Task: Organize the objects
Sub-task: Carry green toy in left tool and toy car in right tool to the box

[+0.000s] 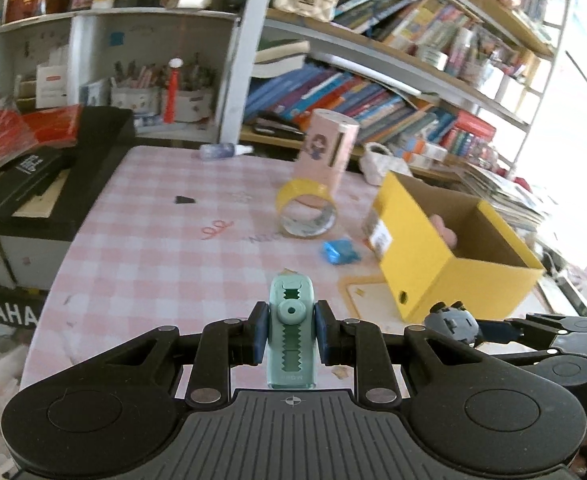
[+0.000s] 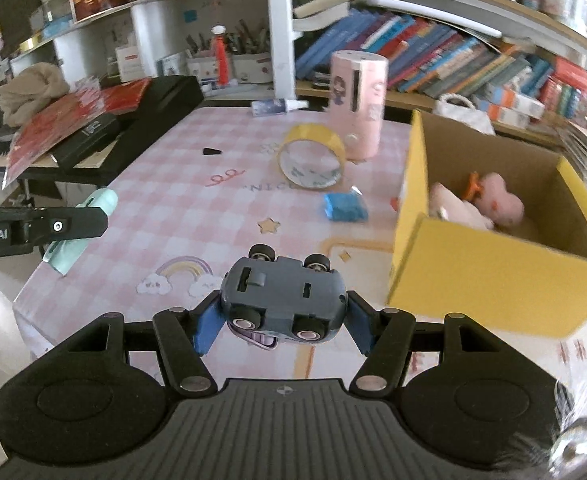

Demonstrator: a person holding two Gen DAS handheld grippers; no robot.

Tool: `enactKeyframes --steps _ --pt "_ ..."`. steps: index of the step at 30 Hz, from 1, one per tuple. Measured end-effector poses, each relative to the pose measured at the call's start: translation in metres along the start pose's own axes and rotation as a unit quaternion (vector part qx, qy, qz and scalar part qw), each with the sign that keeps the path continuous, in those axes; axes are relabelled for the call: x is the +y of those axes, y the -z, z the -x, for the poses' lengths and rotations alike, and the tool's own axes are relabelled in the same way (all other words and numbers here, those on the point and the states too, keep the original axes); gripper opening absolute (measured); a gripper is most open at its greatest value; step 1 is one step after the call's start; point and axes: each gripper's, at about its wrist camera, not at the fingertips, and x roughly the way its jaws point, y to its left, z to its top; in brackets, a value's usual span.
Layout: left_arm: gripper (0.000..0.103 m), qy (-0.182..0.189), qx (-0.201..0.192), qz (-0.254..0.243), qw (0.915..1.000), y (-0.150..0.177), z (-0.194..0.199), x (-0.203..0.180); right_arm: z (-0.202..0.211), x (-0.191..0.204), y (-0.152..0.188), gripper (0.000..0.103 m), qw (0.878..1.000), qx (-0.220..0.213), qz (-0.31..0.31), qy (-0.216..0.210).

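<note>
Left wrist view: the left claw (image 1: pixel 290 338) is clamped narrow on a mint-green correction-tape dispenser (image 1: pixel 291 316), held upright between its blue pads above the pink checked tabletop (image 1: pixel 153 248). Right wrist view: the right claw (image 2: pixel 283 318) grips a grey toy car (image 2: pixel 283 294) by its two ends, underside and wheels facing the camera. The yellow cardboard box (image 2: pixel 473 276) stands open at the right of the tabletop, with pink plush toys (image 2: pixel 489 202) inside. A yellow tape roll (image 2: pixel 313 158), a blue packet (image 2: pixel 345 207) and a pink cylindrical container (image 2: pixel 359 104) rest on the tabletop just left of the box.
</note>
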Motion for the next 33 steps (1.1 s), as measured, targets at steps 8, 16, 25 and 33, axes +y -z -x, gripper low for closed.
enactKeyframes --steps 8,16,25,33 --pt "0.023 0.036 0.008 -0.035 0.9987 0.012 0.007 -0.026 0.032 -0.017 0.028 0.061 0.998 -0.005 -0.047 0.036" --pt "0.023 0.08 0.017 -0.066 0.9945 0.021 0.009 -0.054 0.061 -0.031 0.056 0.061 0.993 -0.004 -0.087 0.077" --pt "0.023 0.124 0.024 -0.093 0.9877 0.023 0.001 -0.084 0.083 -0.048 0.073 0.061 0.987 -0.004 -0.115 0.115" --pt "0.023 0.157 0.034 -0.11 0.9808 0.019 -0.02 -0.114 0.093 -0.074 0.084 0.061 0.98 -0.001 -0.138 0.144"
